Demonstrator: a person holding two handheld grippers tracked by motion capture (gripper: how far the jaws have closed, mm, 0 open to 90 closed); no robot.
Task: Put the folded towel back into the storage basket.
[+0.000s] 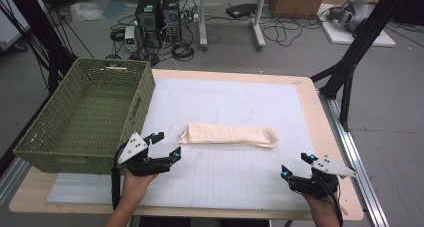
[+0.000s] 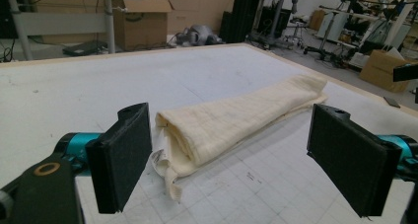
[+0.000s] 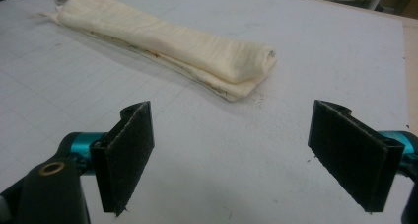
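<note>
Jaws of both the left gripper point(image 1: 164, 146) and right gripper point(image 1: 296, 165) are standing wide, empty, flanking the folded towel point(image 1: 229, 135); pinching one layer risks unfolding it.

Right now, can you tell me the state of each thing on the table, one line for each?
cloth: cream, folded into a long strip, lying flat on the white mat, touched by neither gripper.
basket: green, upright at the table's left edge, nothing seen inside.
left gripper: jaws open, holding nothing, just short of the cloth's left end.
right gripper: jaws open, holding nothing, apart from the cloth's right end.
</note>
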